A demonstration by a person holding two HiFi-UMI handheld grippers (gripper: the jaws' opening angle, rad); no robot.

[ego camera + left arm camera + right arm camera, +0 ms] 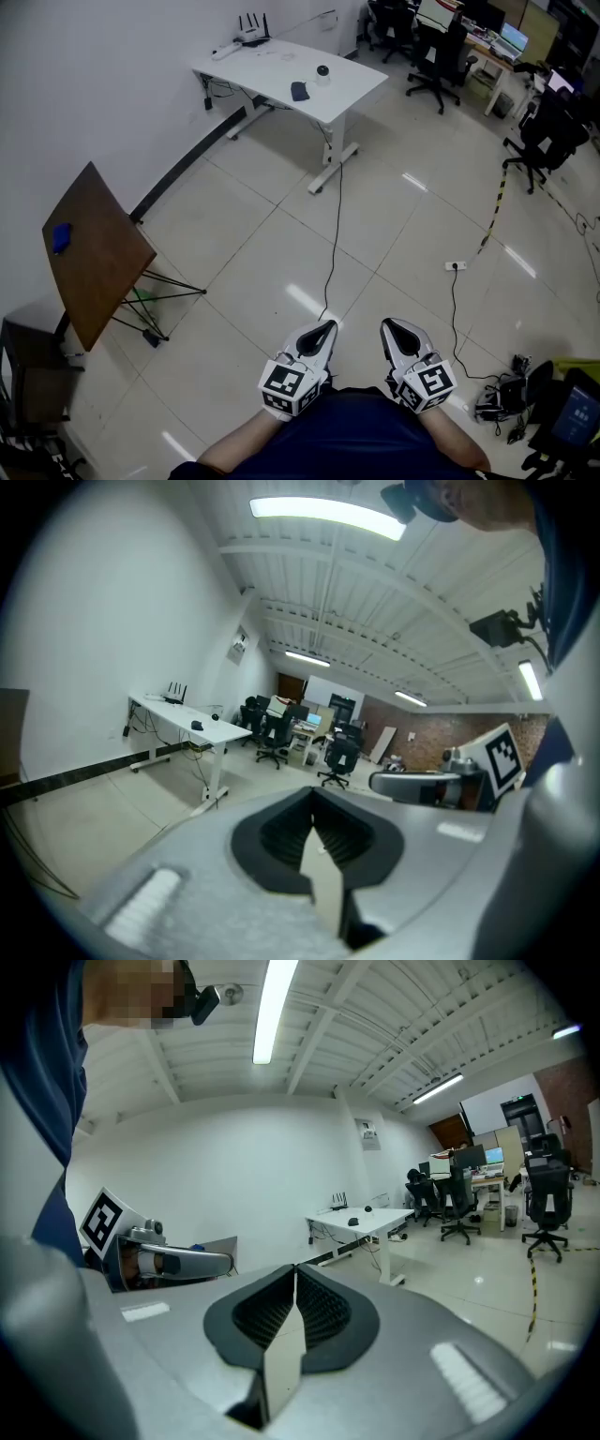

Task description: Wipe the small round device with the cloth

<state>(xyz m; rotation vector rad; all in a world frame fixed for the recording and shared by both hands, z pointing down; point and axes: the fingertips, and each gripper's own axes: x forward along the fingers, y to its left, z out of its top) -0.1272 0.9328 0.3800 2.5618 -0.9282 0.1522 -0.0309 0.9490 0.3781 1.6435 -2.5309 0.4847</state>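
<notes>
Far across the room stands a white table [352, 89]. On it lie a dark cloth [299, 91] and, just beyond, the small round device [322, 71]. Both show tiny in the left gripper view, cloth [195, 725] and device [215, 716], and in the right gripper view, cloth [352, 1222] and device [367, 1208]. My left gripper [323, 330] and right gripper [389, 327] are held side by side close to my body, pointing toward that table and far from it. Each is shut with nothing between its jaws, as the left gripper [314, 822] and right gripper [295, 1288] show in their own views.
A tilted brown folding table [94, 248] with a blue item [61, 236] stands at the left wall. A black cable [333, 234] runs over the tiled floor to the white table, and a power strip [456, 265] lies at the right. Office chairs [441, 56] and desks fill the far right.
</notes>
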